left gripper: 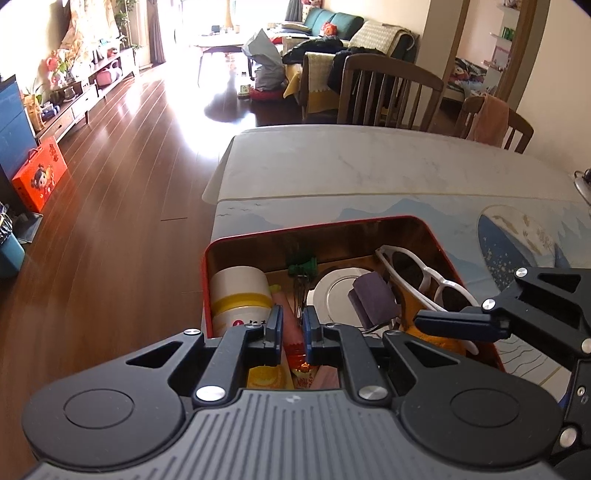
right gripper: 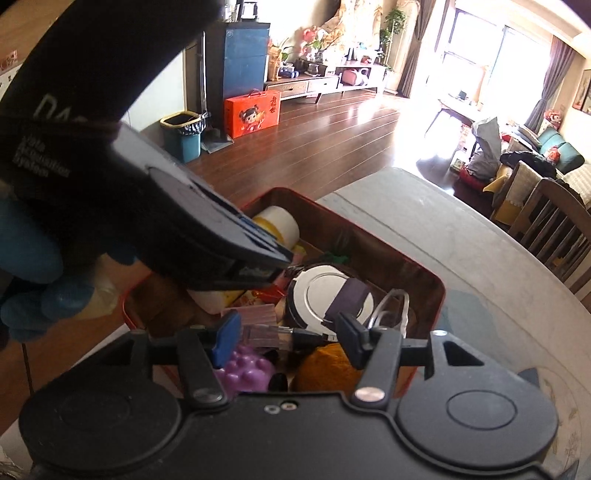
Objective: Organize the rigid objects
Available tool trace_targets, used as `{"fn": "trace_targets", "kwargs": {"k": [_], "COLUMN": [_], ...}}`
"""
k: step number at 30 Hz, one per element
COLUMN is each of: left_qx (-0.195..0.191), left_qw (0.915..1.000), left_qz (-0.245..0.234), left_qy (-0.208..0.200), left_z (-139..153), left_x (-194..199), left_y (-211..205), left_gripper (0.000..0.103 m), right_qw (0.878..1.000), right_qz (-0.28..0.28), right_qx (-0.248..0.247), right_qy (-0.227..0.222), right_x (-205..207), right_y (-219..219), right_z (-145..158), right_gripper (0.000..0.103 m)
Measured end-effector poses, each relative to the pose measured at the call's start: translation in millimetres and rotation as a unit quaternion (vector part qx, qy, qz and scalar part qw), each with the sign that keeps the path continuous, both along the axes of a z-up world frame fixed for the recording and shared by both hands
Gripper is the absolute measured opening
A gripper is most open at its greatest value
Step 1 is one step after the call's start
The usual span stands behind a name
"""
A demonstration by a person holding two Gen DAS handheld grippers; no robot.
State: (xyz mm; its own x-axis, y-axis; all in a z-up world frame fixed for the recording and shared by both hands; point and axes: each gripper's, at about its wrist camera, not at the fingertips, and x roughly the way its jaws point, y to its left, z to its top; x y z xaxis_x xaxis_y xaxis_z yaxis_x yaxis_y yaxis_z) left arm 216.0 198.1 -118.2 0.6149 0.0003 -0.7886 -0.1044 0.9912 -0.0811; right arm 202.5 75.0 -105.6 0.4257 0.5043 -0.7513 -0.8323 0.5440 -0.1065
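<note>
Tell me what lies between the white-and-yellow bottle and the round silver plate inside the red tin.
In the left wrist view, a green binder clip and a pinkish packet lie between bottle and plate.

Home living room: sofa (left gripper: 332, 22), dining chairs (left gripper: 388, 92), wooden floor (left gripper: 129, 166).

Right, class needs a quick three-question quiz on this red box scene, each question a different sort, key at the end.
1. True or false: the white sunglasses lie inside the red box.
2. Which gripper's fingers stand wider apart: left gripper or right gripper?
3. What colour band circles the white bottle: A green, B yellow, C blue?

Key: 1 true; 2 right; 3 B.
</note>
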Motion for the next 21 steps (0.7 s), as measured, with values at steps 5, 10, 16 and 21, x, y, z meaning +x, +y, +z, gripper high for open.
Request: {"fn": "trace_targets", "kwargs": {"k": [5, 10, 16, 21], "left_qx": [0.001, -0.002, 0.003, 0.005], "left_qw": [0.9999, 0.9998, 0.9993, 0.9986], "left_qz": [0.003, 0.008, 0.015, 0.015], "left_qy": [-0.013, -0.021, -0.034, -0.051], "left_z": [10.6, 21.2, 33.0, 44.9], "left_x": [-10.6, -21.9, -37.5, -50.8], "left_y": [-1.9, -2.1, -5.4, -10.3], "left_gripper": [0.011, 0.011, 0.015, 0.028], "right_qw": [1.0, 0.999, 0.998, 0.997], "right_qz": [-0.01, -0.021, -0.032, -0.039], "right_qx": [0.018, 0.033, 0.049, 0.069], "right_qy": [0.006, 0.007, 0.002, 0.001], "right_x": [-1.8, -5.9, -11.7, -16.4], "right_y": [-9.8, -20.9, -30.8, -41.8], "right_z": [10.1, 20.8, 34.3, 44.7], "right_gripper": [0.061, 0.063, 0.064, 0.067]}}
